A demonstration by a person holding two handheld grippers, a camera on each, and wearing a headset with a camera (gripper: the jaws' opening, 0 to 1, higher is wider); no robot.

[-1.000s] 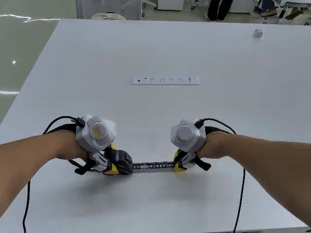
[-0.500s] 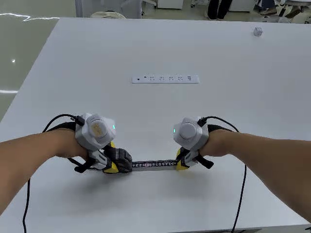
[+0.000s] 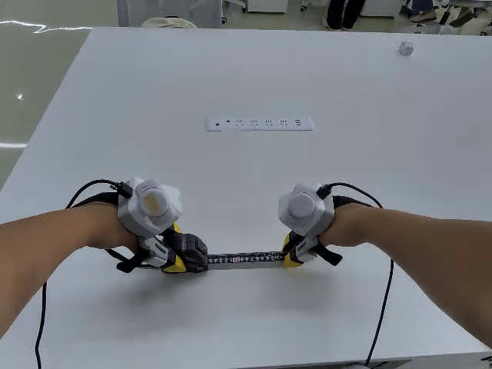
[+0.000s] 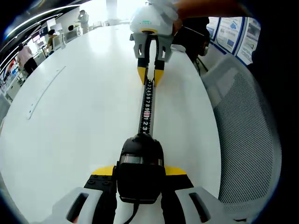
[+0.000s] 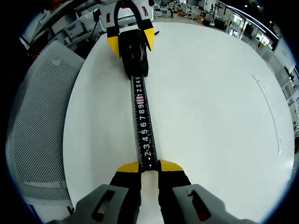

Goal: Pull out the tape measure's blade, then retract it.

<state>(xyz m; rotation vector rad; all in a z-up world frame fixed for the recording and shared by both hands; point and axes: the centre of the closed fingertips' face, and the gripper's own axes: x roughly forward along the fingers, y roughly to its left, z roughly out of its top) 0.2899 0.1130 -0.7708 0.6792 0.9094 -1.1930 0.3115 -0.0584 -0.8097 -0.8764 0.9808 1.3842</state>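
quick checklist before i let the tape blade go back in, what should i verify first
1. Left claw shut on the tape measure case: ok.
2. Right claw pinching the tip of the blade: ok.
3. Blade runs straight between the two claws, no kink or twist: ok.
4. Table bare along the blade's line; the power strip lies well beyond it: ok.
5. Blade lock released on the case: cannot tell.
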